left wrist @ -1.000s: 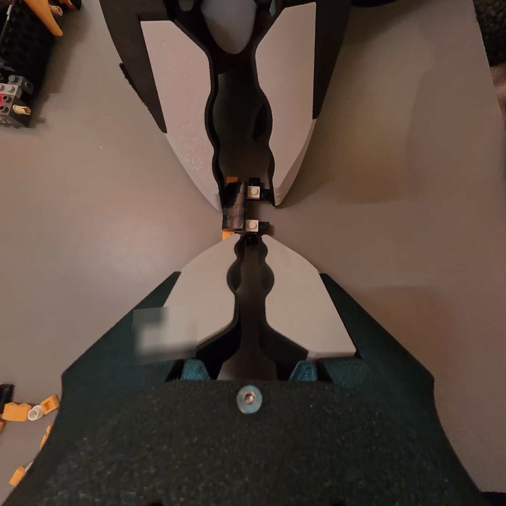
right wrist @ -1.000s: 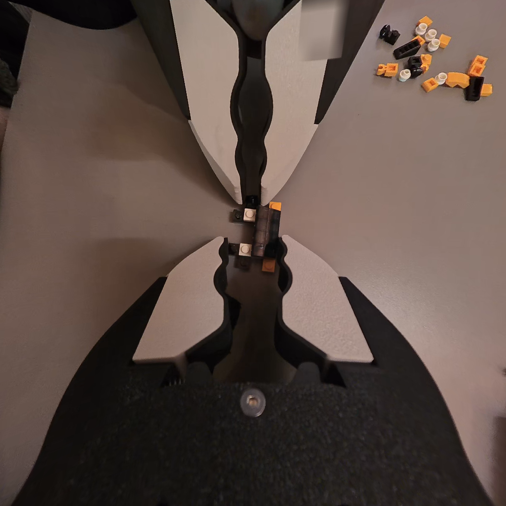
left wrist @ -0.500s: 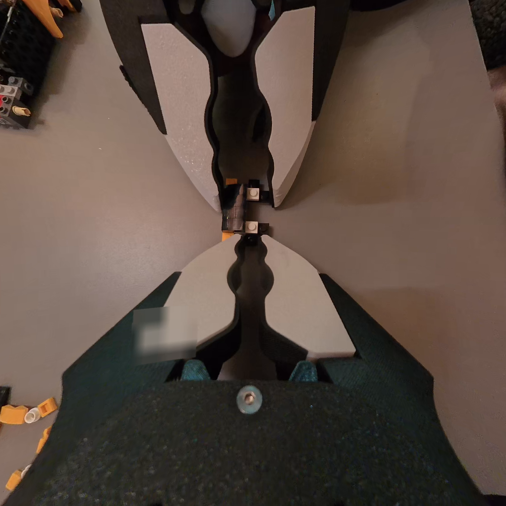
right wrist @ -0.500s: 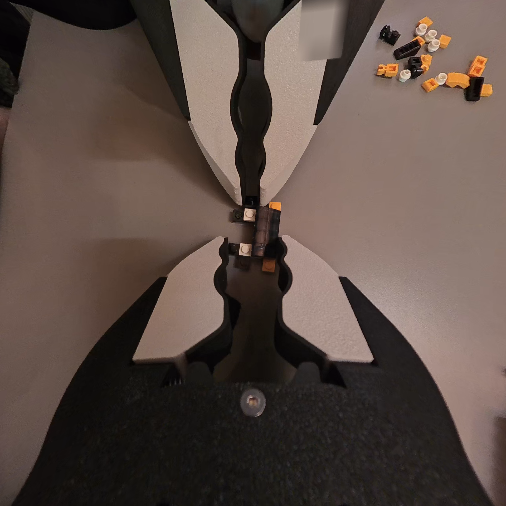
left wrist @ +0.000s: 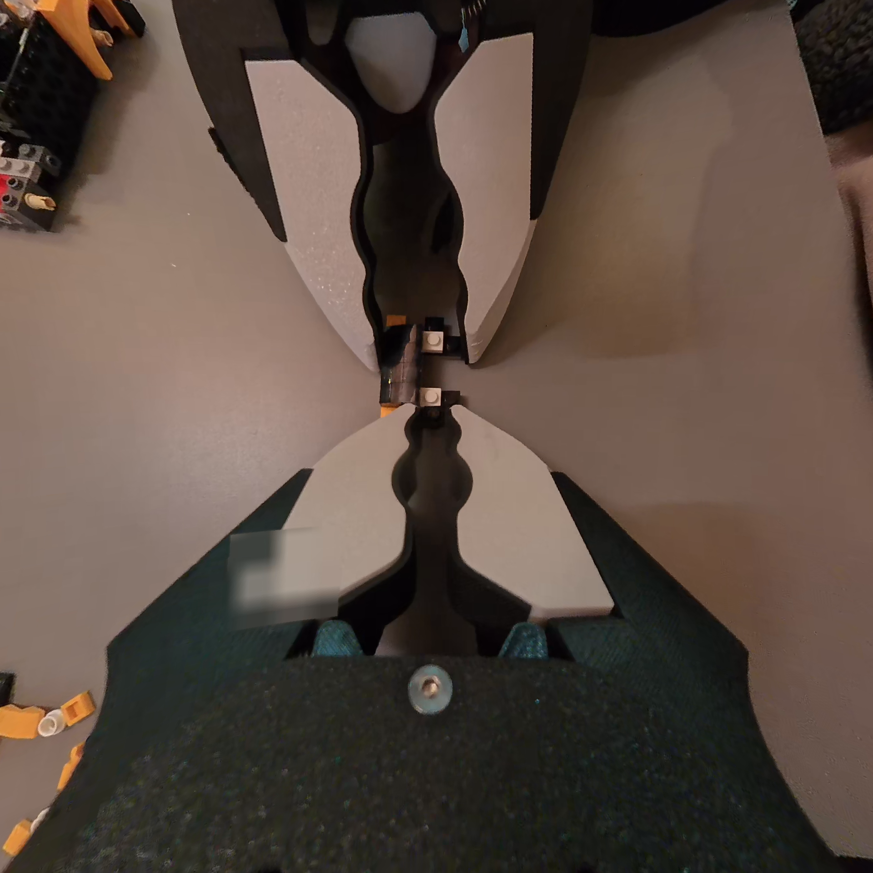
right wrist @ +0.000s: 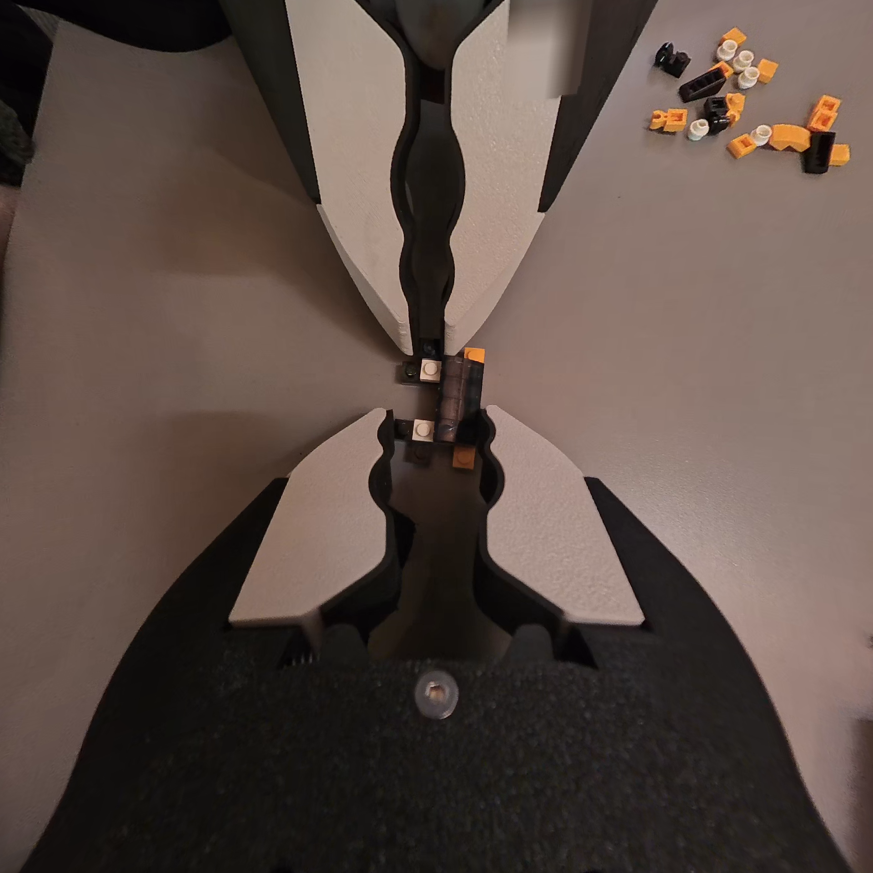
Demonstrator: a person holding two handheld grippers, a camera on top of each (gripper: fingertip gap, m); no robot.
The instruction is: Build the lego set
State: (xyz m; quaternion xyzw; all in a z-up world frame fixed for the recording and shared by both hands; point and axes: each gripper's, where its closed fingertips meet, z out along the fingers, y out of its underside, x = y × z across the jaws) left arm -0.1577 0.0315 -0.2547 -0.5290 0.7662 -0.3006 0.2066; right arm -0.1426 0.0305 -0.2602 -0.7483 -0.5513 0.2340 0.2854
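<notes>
**Small sub-assembly pinned between both grippers, long axis running tip to tip**

I've got the two grippers nose to nose over the bench [left wrist: 141,425], and the lego sub-assembly [left wrist: 401,363] sits right in the gap between them. Its long axis (the dark bar [right wrist: 460,397] with an orange piece at each end) runs straight along the line from one gripper to the other, so each gripper meets it end-on, not from the side.

Left gripper [left wrist: 432,415]: fingers nearly together, pinched on a small black piece at the near end, just below the near white stud plate [left wrist: 432,396]. The bar itself lies slightly left of its centreline.

Right gripper [right wrist: 437,437]: fingers noticeably wider apart, straddling its own near end w/ the other white stud plate [right wrist: 423,431] and an orange piece [right wrist: 463,457] between them. I can't tell if the pads actually bear on the piece or just bracket it, so I won't call it clamped.

Both are equally close, touching or nearly so. My guess: any next push or pull has to go along that shared axis, else the bar twists off.

Loose parts [right wrist: 756,104] lie well off to the right gripper's front-right; the bigger black build [left wrist: 28,141] sits far front-left of the left gripper.
</notes>
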